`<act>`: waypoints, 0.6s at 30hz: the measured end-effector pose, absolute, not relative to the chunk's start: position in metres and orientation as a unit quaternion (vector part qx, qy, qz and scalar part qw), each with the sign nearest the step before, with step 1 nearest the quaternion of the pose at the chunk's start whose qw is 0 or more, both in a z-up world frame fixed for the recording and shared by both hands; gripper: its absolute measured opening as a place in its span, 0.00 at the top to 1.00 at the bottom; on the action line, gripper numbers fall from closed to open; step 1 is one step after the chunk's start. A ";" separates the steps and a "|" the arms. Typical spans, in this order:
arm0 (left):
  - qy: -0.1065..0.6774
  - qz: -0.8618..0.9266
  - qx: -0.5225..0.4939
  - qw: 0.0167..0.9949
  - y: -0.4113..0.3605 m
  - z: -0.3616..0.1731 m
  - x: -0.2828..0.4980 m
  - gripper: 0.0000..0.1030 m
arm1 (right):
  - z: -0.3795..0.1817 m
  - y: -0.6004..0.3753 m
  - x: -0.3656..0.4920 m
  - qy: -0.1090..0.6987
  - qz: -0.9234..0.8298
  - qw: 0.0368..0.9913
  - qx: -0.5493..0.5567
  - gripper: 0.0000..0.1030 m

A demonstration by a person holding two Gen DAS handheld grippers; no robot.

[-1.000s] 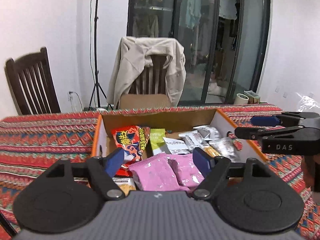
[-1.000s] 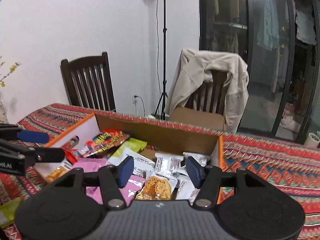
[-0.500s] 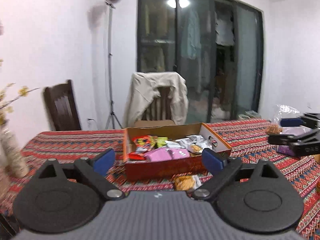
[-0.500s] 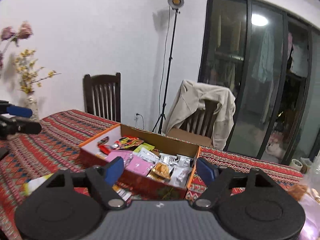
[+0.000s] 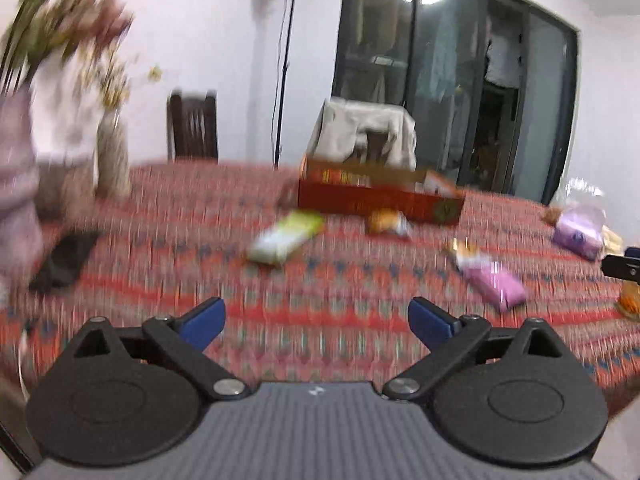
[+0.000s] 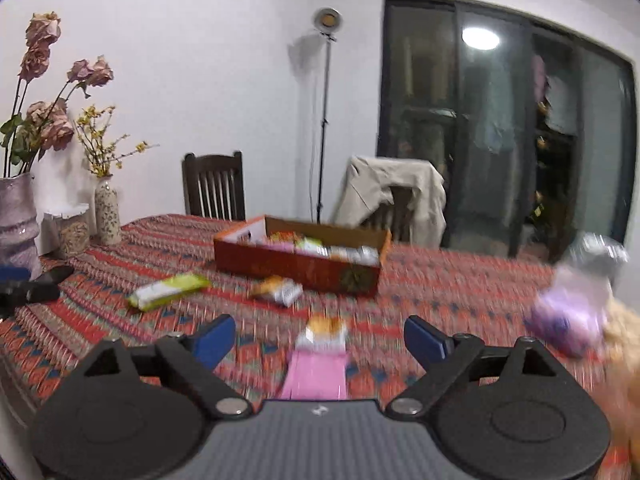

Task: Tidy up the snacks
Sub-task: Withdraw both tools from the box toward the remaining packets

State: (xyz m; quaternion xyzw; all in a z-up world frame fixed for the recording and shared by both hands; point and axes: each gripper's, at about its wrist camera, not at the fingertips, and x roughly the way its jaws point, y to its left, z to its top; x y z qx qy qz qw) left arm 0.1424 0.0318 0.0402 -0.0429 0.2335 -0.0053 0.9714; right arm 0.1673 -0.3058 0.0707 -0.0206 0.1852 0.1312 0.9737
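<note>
A red cardboard box [image 6: 296, 266] holding several snack packets stands mid-table; it also shows in the left wrist view [image 5: 376, 198]. Loose on the cloth lie a green packet [image 6: 168, 290] [image 5: 284, 236], an orange-and-white packet [image 6: 278, 288] [image 5: 386, 222] and a pink packet [image 6: 318, 360] [image 5: 492, 280]. My left gripper [image 5: 316, 322] is open and empty, well back from the box. My right gripper [image 6: 318, 338] is open and empty, with the pink packet lying on the table between its fingers' line of sight. The left wrist view is blurred.
Vases with dried flowers [image 6: 16, 216] [image 6: 106, 210] and a jar [image 6: 72, 230] stand at the table's left edge. A purple bag [image 6: 568, 316] [image 5: 580, 228] lies at the right. Two chairs [image 6: 214, 186], one with a jacket [image 6: 396, 192], stand behind the table. A dark object [image 5: 64, 260] lies left.
Both grippers have pulled far back from over the box, staying open and empty. The whole table and the loose packets have come into view.
</note>
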 end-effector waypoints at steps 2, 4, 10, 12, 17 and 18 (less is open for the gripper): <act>0.252 0.014 -0.033 0.967 0.034 0.026 0.131 0.03 | 0.052 -0.309 0.151 0.200 0.123 0.972 -0.010 0.11; 0.260 0.025 -0.030 0.965 0.038 0.017 0.119 0.03 | 0.033 -0.313 0.136 0.219 0.116 0.969 0.003 0.11; 0.280 0.027 -0.036 0.959 0.040 0.004 0.108 0.03 | -0.010 -0.306 0.116 0.268 0.110 0.957 0.013 0.11; 0.280 0.025 -0.033 0.959 0.039 0.004 0.112 0.03 | -0.014 -0.301 0.117 0.272 0.104 0.957 0.005 0.11; 0.281 0.014 -0.032 0.959 0.032 0.008 0.126 0.03 | -0.011 -0.297 0.132 0.272 0.112 0.956 0.008 0.11; 0.282 0.011 -0.030 0.959 0.030 0.009 0.130 0.03 | -0.011 -0.296 0.136 0.272 0.112 0.956 0.009 0.11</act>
